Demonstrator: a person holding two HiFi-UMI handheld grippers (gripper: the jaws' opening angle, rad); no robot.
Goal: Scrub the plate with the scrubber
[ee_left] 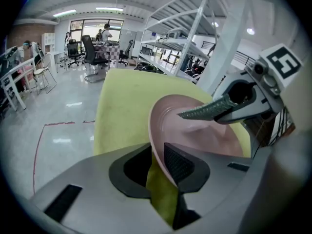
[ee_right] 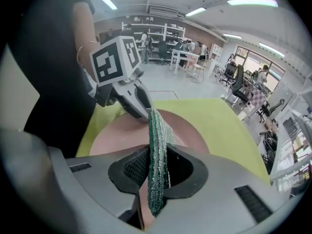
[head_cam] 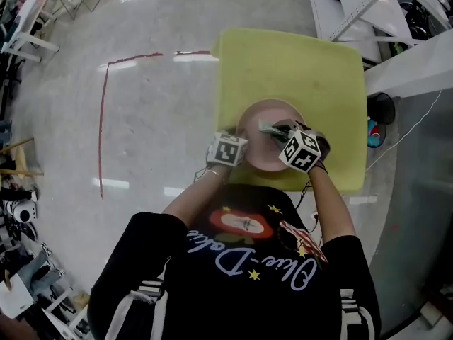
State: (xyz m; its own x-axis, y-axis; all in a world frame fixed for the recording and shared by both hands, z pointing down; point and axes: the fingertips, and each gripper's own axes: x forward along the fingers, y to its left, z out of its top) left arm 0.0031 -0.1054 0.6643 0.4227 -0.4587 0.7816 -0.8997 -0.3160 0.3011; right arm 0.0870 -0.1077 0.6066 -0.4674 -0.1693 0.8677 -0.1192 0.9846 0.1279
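A pink plate point(head_cam: 263, 116) lies on a yellow-green tabletop point(head_cam: 297, 62). My left gripper point(head_cam: 241, 151) is at the plate's near-left edge. In the left gripper view its jaws point(ee_left: 159, 166) are shut on the plate's rim point(ee_left: 157, 145), which tilts the plate up. My right gripper point(head_cam: 280, 133) is over the plate's middle, shut on a flat green scrubber point(head_cam: 270, 127). The right gripper view shows the scrubber point(ee_right: 157, 145) held edge-on between the pads, its tip against the plate point(ee_right: 117, 133), close to the left gripper point(ee_right: 139, 101). From the left gripper view the scrubber point(ee_left: 204, 111) touches the plate's inside.
The tabletop stands on a shiny grey floor with a red tape line point(head_cam: 103, 119) to the left. White shelving point(head_cam: 386, 20) and a white beam stand close on the right, with a blue object point(head_cam: 373, 133) below. Desks and office chairs point(ee_left: 92, 52) are far behind.
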